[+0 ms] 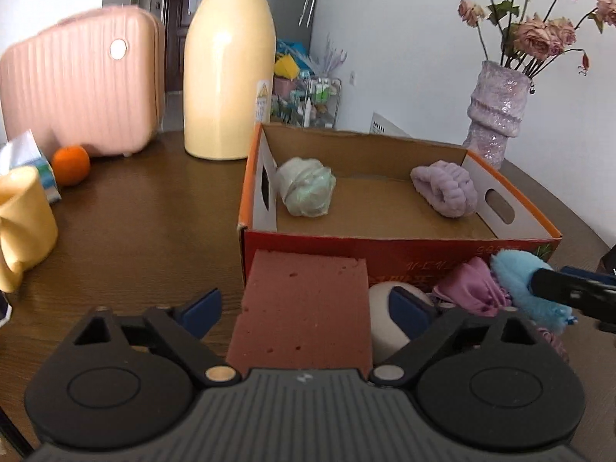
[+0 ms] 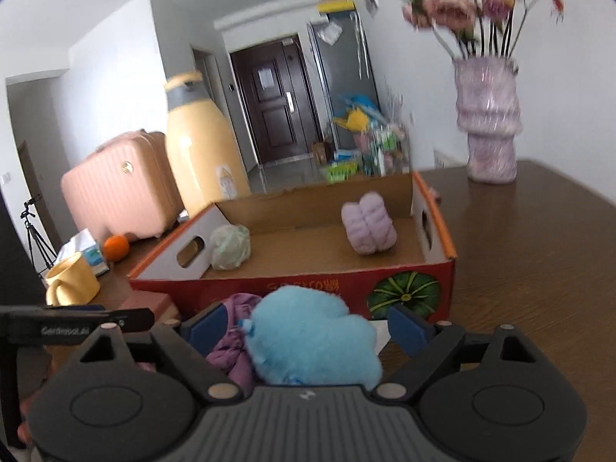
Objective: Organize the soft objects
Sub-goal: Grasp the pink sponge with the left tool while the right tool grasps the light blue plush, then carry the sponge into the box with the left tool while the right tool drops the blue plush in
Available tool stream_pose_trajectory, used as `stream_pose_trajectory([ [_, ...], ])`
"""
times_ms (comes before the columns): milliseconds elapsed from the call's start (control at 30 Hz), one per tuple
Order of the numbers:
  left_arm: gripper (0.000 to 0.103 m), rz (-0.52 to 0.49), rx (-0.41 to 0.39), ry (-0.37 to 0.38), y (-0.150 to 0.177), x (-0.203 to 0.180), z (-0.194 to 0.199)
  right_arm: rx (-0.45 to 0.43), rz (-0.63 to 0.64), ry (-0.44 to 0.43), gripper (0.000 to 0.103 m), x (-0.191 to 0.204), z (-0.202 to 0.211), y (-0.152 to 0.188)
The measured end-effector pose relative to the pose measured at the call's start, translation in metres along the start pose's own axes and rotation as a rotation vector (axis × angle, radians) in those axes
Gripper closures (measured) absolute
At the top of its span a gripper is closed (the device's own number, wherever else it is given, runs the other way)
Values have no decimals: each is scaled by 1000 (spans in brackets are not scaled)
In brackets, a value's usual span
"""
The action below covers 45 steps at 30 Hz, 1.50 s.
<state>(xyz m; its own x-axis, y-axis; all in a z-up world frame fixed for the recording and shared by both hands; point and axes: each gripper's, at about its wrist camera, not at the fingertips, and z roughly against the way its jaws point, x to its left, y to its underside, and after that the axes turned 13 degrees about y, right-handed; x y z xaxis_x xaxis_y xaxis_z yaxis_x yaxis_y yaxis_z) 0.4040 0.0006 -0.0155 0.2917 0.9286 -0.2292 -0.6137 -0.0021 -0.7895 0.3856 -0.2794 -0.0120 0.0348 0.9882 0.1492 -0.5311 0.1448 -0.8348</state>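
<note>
An open cardboard box (image 1: 400, 248) (image 2: 292, 288) holds a pale green bundle (image 1: 306, 186) (image 2: 230, 247) at its left end and a lilac plush roll (image 1: 444, 188) (image 2: 369, 227) at its right end. In front of the box lie a red-brown sponge block (image 1: 304, 308) (image 2: 148, 302), a white ball (image 1: 385, 319), a purple cloth (image 1: 473, 288) (image 2: 231, 350) and a blue fluffy toy (image 1: 527, 288) (image 2: 312, 337). My left gripper (image 1: 306, 310) is open, with the sponge between its fingers. My right gripper (image 2: 304, 327) is open around the blue toy; it also shows in the left wrist view (image 1: 569, 288).
On the brown table (image 2: 539, 269) stand a tall cream bottle (image 1: 229, 73) (image 2: 204, 146), a pink case (image 1: 81, 88) (image 2: 119, 188), an orange (image 1: 70, 164) (image 2: 116, 247), a cream mug (image 1: 21, 223) (image 2: 73, 281), a tissue pack (image 1: 34, 165) and a lilac vase with dried flowers (image 1: 496, 111) (image 2: 487, 123).
</note>
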Motion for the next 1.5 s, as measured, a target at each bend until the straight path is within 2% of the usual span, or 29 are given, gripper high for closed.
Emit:
stream_pose_trajectory([
  [67, 26, 9, 17, 5, 1, 3, -6, 45, -18, 6, 18, 0, -19, 1],
  [100, 30, 13, 29, 7, 2, 5, -8, 70, -37, 5, 22, -1, -26, 3],
  [167, 32, 13, 48, 21, 4, 6, -12, 114, -77, -10, 36, -4, -38, 8],
  [200, 32, 11, 42, 21, 4, 6, -11, 121, -94, -13, 45, -7, -40, 11],
  [233, 32, 5, 41, 25, 4, 6, -11, 115, -112, -19, 50, -9, -41, 13],
  [300, 32, 6, 35, 31, 4, 5, -9, 112, -132, -14, 53, -13, -40, 14],
  [433, 33, -13, -2, 19, 1, -1, 3, 107, -168, -18, 67, -23, -31, 13],
  [633, 33, -29, -88, 18, 2, -17, 52, 38, -163, -16, 68, -32, 19, 10],
  [933, 33, -63, -193, 35, 32, -55, 140, -134, 21, -13, 68, -6, 138, 26],
  [1133, 33, -96, -270, 47, 54, -80, 194, -223, 76, -31, 68, 5, 203, 42],
  [1300, 33, -124, -329, 50, 74, -93, 231, -282, 86, -37, 68, 7, 242, 57],
  [1500, 33, -125, -359, 53, 98, -100, 259, -317, 102, -38, 68, 11, 270, 78],
])
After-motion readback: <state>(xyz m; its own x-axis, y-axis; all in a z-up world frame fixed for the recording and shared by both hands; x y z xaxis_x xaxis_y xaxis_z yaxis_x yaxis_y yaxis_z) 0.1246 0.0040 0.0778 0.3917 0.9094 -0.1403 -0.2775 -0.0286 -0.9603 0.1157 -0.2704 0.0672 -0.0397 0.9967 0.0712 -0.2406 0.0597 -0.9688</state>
